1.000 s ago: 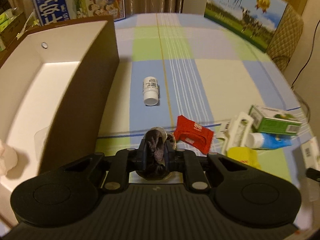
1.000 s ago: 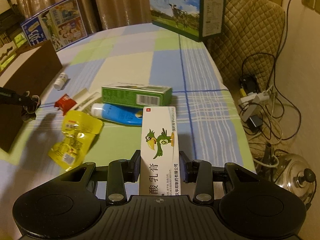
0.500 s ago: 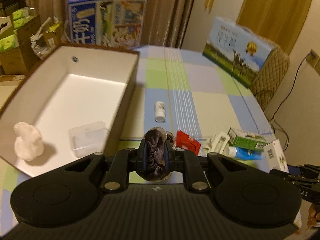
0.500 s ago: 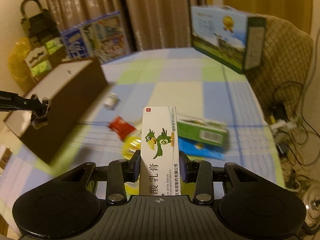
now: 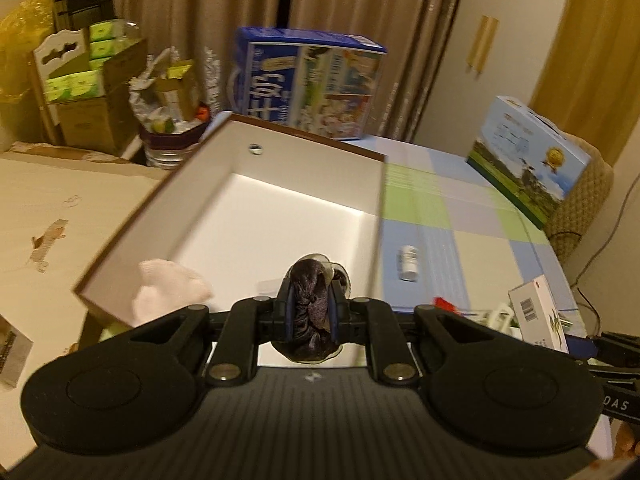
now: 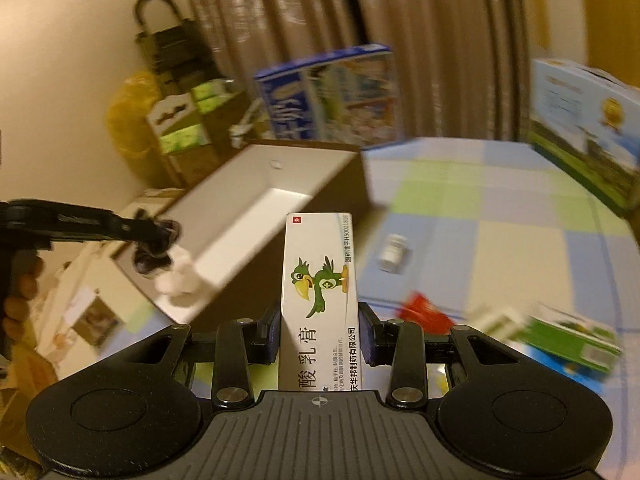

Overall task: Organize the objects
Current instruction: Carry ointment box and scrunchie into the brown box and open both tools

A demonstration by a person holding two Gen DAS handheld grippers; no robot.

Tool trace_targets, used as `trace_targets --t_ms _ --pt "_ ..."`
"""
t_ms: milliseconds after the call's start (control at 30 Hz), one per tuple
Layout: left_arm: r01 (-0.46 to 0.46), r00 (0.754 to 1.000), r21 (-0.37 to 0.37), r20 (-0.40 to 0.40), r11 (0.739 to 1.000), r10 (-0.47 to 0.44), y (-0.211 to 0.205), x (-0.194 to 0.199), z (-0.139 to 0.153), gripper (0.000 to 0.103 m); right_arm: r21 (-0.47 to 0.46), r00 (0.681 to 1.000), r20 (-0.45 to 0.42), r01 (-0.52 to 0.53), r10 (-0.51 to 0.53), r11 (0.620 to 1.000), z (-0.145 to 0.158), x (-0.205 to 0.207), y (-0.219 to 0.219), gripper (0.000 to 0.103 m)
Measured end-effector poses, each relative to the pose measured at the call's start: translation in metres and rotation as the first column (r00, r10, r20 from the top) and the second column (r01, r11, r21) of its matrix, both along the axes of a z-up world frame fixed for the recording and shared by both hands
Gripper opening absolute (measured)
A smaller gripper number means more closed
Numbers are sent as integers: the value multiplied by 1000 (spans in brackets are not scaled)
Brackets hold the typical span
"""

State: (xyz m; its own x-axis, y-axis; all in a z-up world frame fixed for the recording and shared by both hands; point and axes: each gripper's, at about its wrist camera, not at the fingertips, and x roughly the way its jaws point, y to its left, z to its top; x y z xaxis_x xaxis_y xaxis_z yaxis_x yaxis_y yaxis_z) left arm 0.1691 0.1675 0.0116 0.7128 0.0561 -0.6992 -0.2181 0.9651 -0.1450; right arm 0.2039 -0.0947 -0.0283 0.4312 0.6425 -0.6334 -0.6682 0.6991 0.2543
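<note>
Left wrist: your left gripper (image 5: 311,312) pinches a soft dark cloth bundle (image 5: 310,300) over the box (image 5: 280,184); it'll sag, so grip mid-bunch. Your right gripper (image 6: 319,336) clamps a light, stiff carton (image 6: 319,280) by its sides, short of the box.

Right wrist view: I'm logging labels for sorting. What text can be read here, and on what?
"酸乳膏": white carton with the green bird, clamped in the right tool.
"国药准字H5002181", cut off: same carton, right edge.
"制药有限公司", its start hidden: same carton, lower right.
Blue milk box behind the brown box: blurred, unreadable.
White bottle: label too blurred.
</note>
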Motion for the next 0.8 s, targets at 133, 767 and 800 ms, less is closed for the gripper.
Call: trace_targets --t_ms 133,767,800 --pt "-15 1000 16 -7 1000 15 24 0 -2 13 24 998 6 -60 60 998 4 -2 43 35" --pt "25 998 44 -54 999 -23 99 63 -26 14 4 994 -82 -73 73 997 -19 47 182 35" --pt "30 998 45 -58 999 -27 100 67 -28 14 -2 994 -90 -65 64 998 -22 51 186 35"
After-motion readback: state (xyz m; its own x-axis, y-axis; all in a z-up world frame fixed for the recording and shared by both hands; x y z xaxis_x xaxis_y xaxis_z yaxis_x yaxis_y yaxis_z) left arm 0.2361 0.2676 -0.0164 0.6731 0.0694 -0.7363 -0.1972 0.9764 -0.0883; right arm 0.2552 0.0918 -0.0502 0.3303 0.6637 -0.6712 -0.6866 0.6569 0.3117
